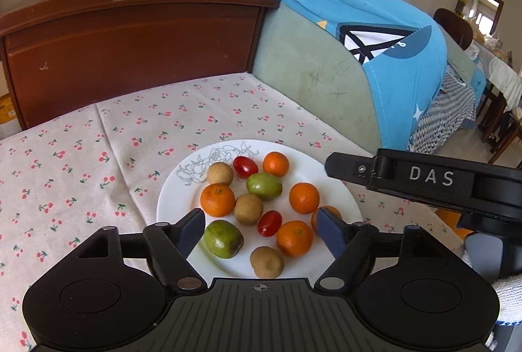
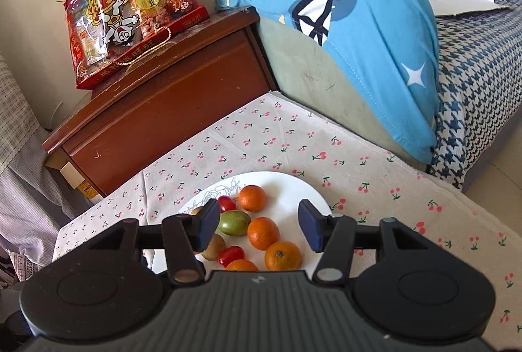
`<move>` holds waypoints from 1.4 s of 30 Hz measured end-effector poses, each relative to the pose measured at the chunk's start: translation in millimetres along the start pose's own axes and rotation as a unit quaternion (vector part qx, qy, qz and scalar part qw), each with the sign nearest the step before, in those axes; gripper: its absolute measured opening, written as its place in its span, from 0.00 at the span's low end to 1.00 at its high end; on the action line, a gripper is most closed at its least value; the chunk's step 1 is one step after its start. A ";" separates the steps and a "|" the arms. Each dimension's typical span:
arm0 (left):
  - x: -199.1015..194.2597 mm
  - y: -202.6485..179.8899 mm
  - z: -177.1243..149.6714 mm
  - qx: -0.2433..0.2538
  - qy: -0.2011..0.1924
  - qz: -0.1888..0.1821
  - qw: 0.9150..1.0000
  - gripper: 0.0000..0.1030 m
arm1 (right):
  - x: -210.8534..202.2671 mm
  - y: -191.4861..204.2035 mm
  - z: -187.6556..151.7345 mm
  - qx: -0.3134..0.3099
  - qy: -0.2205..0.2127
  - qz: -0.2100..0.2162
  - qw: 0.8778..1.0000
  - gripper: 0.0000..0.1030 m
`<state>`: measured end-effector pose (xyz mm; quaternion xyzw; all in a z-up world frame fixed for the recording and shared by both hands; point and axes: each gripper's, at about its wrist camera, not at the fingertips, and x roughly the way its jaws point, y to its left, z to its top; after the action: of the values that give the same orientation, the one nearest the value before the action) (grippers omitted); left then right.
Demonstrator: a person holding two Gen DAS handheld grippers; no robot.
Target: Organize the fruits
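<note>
Left wrist view: the left tongs (image 1: pixel 261 226) stand spread apart and empty above the near half of a white plate (image 1: pixel 336 185) on the cherry-print bench (image 1: pixel 98 140). The plate holds small oranges (image 1: pixel 217 200), green fruits (image 1: pixel 264 186), brown round fruits (image 1: pixel 248 208) and cherry tomatoes (image 1: pixel 269 223) — all loose. The right tongs' black body (image 1: pixel 430 180) juts in beside the plate.

Right wrist view: the right tongs (image 2: pixel 259 224) — also apart, holding nothing — hover over the same plate (image 2: pixel 293 189), with an orange (image 2: pixel 263 233) between the fingers.

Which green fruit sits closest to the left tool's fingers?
The green fruit at the plate's near edge, beside the left finger; the other green fruit lies mid-plate by a cherry tomato.
</note>
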<state>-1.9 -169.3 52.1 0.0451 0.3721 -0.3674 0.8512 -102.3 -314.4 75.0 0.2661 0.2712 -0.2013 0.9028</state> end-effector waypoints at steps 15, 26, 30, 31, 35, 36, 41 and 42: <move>-22.0 6.2 -7.0 -0.052 0.065 0.099 0.992 0.91 | -35.4 0.1 -13.8 -0.033 0.061 -0.090 0.994 0.89; -18.0 14.3 -8.8 -0.063 0.086 0.147 0.983 0.92 | -5.5 14.2 -30.0 -0.043 0.112 -0.114 0.986 0.95; -15.7 17.2 -8.4 -0.063 0.093 0.159 0.981 0.92 | -0.9 18.1 -32.3 -0.049 0.119 -0.121 0.984 0.95; -14.8 18.3 -8.4 -0.064 0.095 0.160 0.981 0.92 | -0.1 17.9 -32.6 -0.047 0.120 -0.122 0.984 0.95; -11.3 20.2 -9.8 -0.064 0.102 0.162 0.979 0.92 | 2.3 18.2 -33.7 -0.049 0.122 -0.129 0.983 0.95; -10.1 20.0 -10.4 -0.062 0.104 0.163 0.979 0.92 | 2.7 19.1 -34.3 -0.053 0.121 -0.132 0.982 0.95; -6.8 19.2 -12.1 -0.054 0.112 0.168 0.978 0.92 | 4.6 20.8 -36.2 -0.065 0.122 -0.137 0.981 0.95; -6.5 19.4 -12.4 -0.053 0.113 0.169 0.978 0.92 | 4.9 20.7 -36.5 -0.066 0.124 -0.138 0.980 0.95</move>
<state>0.5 -147.1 43.7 0.1033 0.4723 -0.1903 0.8544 -101.9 -277.8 53.8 0.1887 0.4277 -0.2712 0.8414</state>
